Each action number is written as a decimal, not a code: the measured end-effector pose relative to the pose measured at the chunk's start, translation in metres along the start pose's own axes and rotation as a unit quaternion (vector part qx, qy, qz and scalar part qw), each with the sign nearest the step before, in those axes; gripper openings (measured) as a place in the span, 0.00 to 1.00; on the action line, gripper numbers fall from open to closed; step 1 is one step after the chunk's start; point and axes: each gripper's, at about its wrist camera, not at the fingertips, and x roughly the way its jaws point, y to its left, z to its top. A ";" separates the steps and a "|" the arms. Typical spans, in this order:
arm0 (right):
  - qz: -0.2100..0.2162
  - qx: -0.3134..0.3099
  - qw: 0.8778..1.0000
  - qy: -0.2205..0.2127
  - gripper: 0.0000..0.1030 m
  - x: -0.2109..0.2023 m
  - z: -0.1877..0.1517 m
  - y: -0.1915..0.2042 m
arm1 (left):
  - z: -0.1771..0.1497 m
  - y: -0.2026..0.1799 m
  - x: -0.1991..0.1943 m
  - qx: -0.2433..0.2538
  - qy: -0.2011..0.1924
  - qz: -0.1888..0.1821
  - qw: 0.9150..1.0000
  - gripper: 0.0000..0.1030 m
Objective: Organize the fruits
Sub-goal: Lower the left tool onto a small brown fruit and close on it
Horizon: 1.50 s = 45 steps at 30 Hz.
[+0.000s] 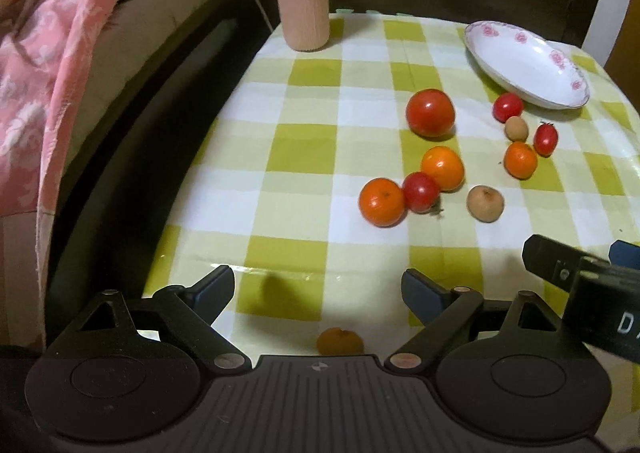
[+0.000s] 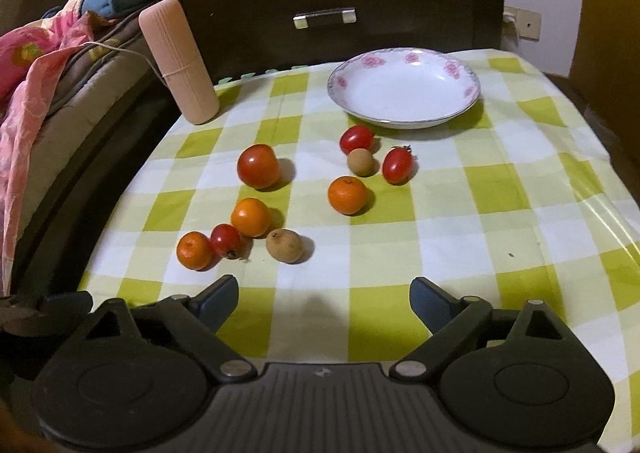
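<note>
Green-checked tablecloth (image 2: 440,213); white plate (image 2: 404,93), pink flowers.

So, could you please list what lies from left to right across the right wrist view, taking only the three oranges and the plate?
Nearest orange → middle orange → far orange → plate.

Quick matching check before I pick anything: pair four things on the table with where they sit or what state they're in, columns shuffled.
Things:
1. plate
2. pink cylinder
3. large tomato
4. left gripper

Places or states:
A. far left corner of the checked cloth
B. jaws apart, nothing between them
C. holds no fruit, at the far side
D. alone, left of the other fruit, touching none

Pairs: 1-C, 2-A, 3-D, 4-B
</note>
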 end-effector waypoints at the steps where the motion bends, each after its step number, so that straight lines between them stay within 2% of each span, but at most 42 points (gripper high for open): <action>1: 0.004 -0.001 1.000 0.002 0.88 0.001 0.000 0.001 | -0.001 0.001 0.000 -0.002 0.001 0.003 1.000 0.91; 7: 0.013 -0.006 1.000 0.007 0.87 0.003 -0.002 0.005 | -0.004 0.003 -0.003 -0.002 0.002 0.011 1.000 0.91; 20: -0.004 -0.023 1.000 0.002 0.87 0.001 -0.009 0.007 | -0.004 -0.001 -0.001 0.012 -0.007 0.017 1.000 0.92; 35: -0.022 -0.031 0.999 0.017 0.87 0.006 -0.014 0.004 | -0.004 -0.003 0.001 0.013 -0.008 0.020 1.000 0.92; 43: -0.018 -0.017 0.999 0.026 0.87 0.009 -0.013 -0.002 | -0.010 -0.008 0.004 0.033 0.003 0.024 0.999 0.92; 45: -0.014 -0.015 0.999 0.026 0.87 0.008 -0.012 -0.003 | -0.013 -0.009 0.007 0.039 0.013 0.028 0.999 0.89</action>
